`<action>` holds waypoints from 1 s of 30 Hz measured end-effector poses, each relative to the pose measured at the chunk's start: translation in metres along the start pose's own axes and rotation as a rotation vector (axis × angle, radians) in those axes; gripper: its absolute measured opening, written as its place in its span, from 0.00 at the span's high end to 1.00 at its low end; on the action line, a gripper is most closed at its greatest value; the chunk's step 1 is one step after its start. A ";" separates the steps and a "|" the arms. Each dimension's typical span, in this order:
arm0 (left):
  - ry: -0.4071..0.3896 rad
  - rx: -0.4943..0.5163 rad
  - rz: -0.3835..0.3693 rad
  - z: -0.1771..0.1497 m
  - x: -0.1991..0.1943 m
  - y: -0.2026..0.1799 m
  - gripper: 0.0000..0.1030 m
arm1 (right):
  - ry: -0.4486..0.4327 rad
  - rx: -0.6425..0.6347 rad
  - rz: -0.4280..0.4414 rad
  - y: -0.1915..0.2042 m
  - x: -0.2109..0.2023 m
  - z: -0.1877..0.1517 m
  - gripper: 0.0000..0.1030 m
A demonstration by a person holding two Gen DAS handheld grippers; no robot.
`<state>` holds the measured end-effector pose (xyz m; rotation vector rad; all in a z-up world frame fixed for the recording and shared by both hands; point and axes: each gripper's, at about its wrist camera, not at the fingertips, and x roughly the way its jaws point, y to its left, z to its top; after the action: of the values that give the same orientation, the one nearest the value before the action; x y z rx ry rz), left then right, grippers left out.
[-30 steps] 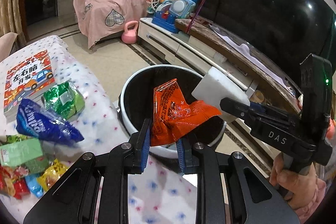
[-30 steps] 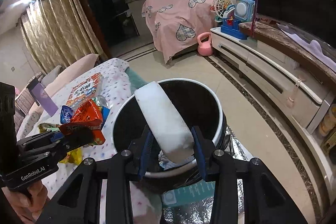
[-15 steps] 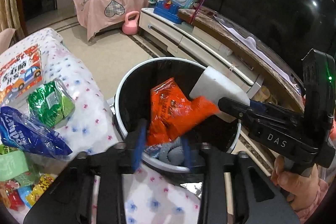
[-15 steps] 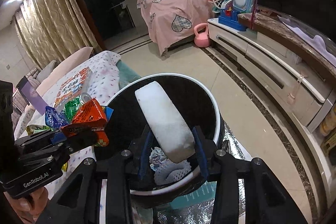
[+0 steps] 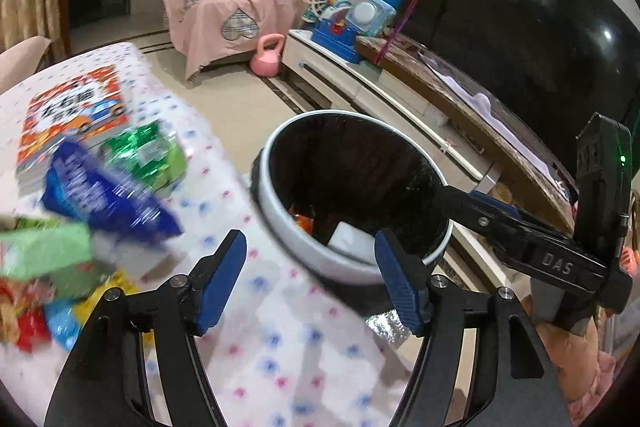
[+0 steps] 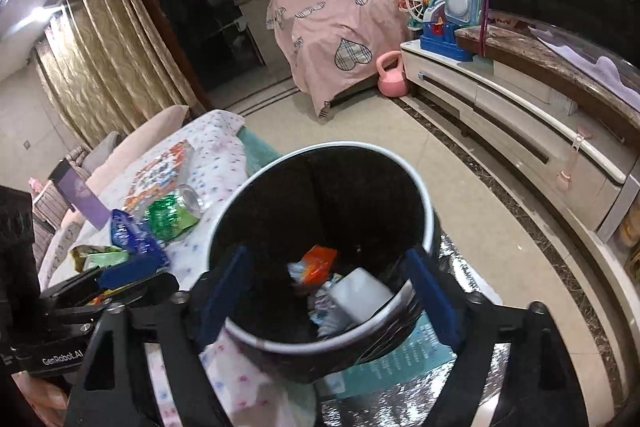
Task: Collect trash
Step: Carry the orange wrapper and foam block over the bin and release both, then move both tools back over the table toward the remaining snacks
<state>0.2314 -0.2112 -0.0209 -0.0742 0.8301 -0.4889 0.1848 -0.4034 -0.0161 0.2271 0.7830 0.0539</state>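
A black bin with a white rim (image 5: 280, 227) (image 6: 428, 211) stands on the floor beside the table. Inside it lie an orange wrapper (image 6: 318, 261) (image 5: 302, 221) and a white foam block (image 6: 360, 293) (image 5: 348, 241). My left gripper (image 5: 310, 283) is open and empty above the table edge beside the bin. My right gripper (image 6: 328, 291) is open and empty over the bin's mouth. On the table lie a blue packet (image 5: 104, 199) (image 6: 134, 235), a green packet (image 5: 148, 155) (image 6: 170, 217) and several smaller wrappers (image 5: 36, 291).
A dotted cloth covers the table (image 5: 280, 347). A children's book (image 5: 72, 111) (image 6: 160, 175) lies at its far end. A TV cabinet (image 6: 520, 123) runs along the right. A pink kettlebell (image 5: 269, 55) and a covered chair (image 6: 340, 27) stand beyond.
Both grippers have opened. The orange wrapper and the white foam block have dropped into the bin. The left gripper has drawn back towards the table.
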 end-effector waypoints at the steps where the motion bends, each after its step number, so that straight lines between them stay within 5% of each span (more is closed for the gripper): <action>1: -0.004 -0.006 0.004 -0.003 -0.003 0.003 0.33 | -0.004 0.003 0.005 0.003 -0.002 -0.003 0.11; 12: -0.031 -0.108 0.088 -0.057 -0.057 0.058 0.31 | -0.023 0.018 0.106 0.053 -0.022 -0.046 0.06; 30: -0.058 -0.264 0.185 -0.111 -0.107 0.133 0.31 | 0.070 -0.072 0.205 0.138 -0.001 -0.096 0.05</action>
<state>0.1414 -0.0317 -0.0553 -0.2515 0.8317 -0.2008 0.1214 -0.2513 -0.0511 0.2376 0.8237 0.2840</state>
